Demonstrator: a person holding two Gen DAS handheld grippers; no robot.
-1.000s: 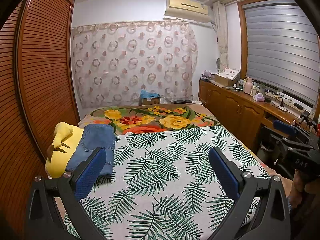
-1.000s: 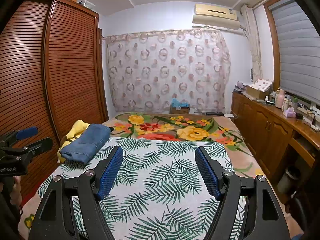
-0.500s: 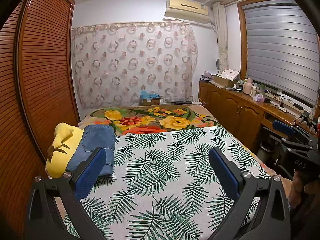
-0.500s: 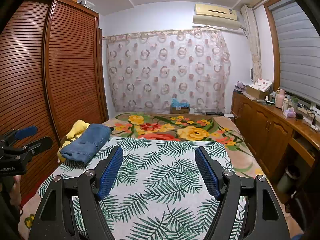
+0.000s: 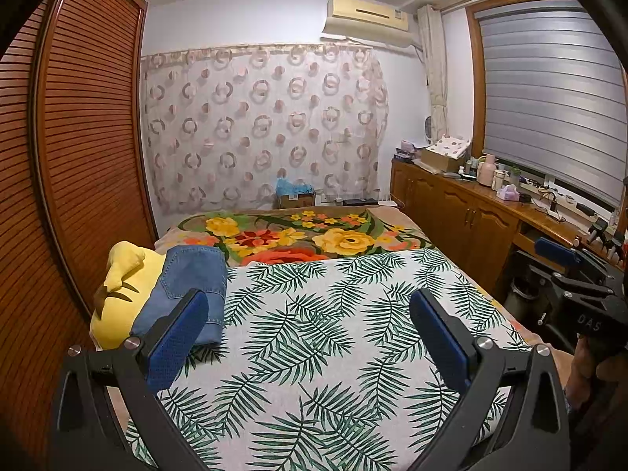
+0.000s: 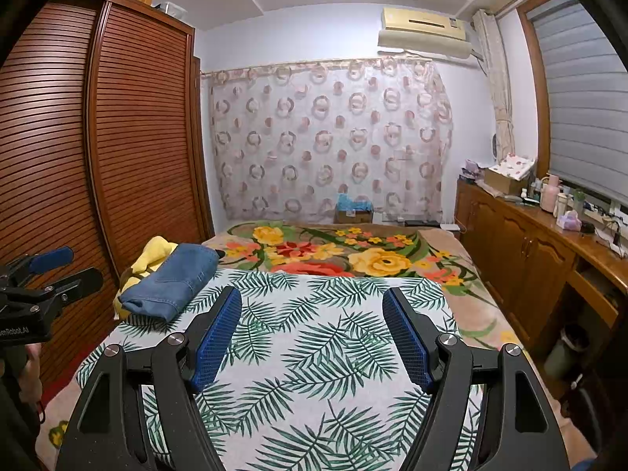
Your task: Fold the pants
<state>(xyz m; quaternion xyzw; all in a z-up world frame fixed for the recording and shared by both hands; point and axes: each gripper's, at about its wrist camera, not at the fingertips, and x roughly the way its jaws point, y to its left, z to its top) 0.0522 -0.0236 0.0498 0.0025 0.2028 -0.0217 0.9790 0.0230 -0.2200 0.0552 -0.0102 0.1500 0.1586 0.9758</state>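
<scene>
Left wrist view: your left gripper (image 5: 310, 337) gapes wide, empty; folded pants (image 5: 188, 286) rest on the yellow plush (image 5: 117, 306) at the bed's (image 5: 314, 373) left edge. Right wrist view: your right gripper (image 6: 312, 337) is likewise wide, empty; a careless nudge could topple the pants (image 6: 172, 280) and undo the fold.

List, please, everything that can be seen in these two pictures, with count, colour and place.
jeans: one, blue, folded, at bed's left edge, partly on the yellow plush
yellow plush: one, under the jeans
leaf-print sheet: one, white and green, near part of bed
floral blanket: one, yellow, orange, green, far part of bed
wardrobe: one, brown, slatted, left
curtain: one, pale, ring pattern, far wall
air conditioner: one, cream, high on far wall
cabinet: one, brown, right, small items on top
left gripper: one, black with blue fingers, open, empty
right gripper: same, open, empty
</scene>
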